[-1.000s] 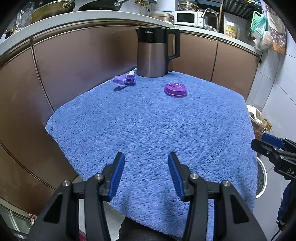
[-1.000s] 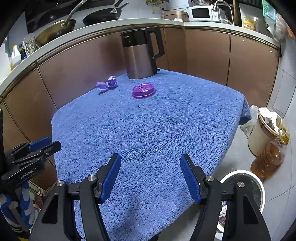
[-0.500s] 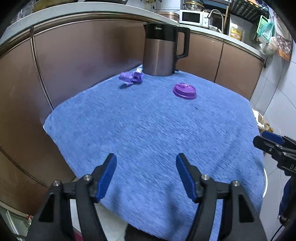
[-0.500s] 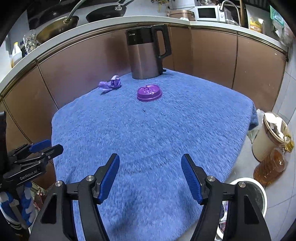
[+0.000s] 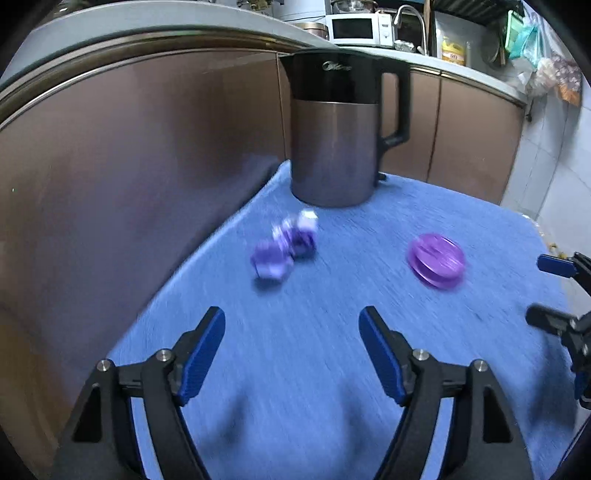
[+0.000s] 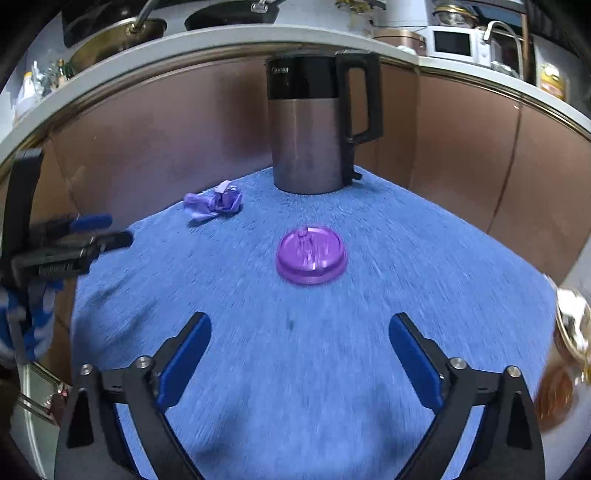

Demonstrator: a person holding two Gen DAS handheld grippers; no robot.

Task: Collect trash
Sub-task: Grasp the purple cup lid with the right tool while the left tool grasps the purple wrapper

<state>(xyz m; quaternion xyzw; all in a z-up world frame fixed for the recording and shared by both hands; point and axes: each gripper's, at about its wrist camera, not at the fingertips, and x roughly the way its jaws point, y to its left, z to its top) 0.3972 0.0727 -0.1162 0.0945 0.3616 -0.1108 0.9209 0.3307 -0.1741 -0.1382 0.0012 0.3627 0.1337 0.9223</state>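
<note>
A crumpled purple wrapper (image 5: 286, 245) (image 6: 216, 201) lies on the blue towel (image 5: 332, 369) (image 6: 424, 251) near the kettle. A round purple cup lid (image 5: 436, 260) (image 6: 312, 254) lies flat to its right. My left gripper (image 5: 291, 328) hovers over the towel short of the wrapper, its jaws opening with nothing between them. My right gripper (image 6: 299, 332) faces the lid from a short way back, jaws opening wide and empty. Each gripper shows at the edge of the other's view: right gripper (image 5: 554, 291), left gripper (image 6: 96, 232).
A steel and black electric kettle (image 5: 338, 129) (image 6: 314, 122) stands at the towel's far edge against brown cabinet fronts (image 5: 129, 147). Above is a counter with pans (image 6: 118, 33) and a microwave (image 5: 356, 26). An oil bottle (image 6: 557, 391) sits on the floor at right.
Both grippers have moved forward over the towel toward the wrapper and lid, which now look much larger. Both pairs of jaws have spread wider.
</note>
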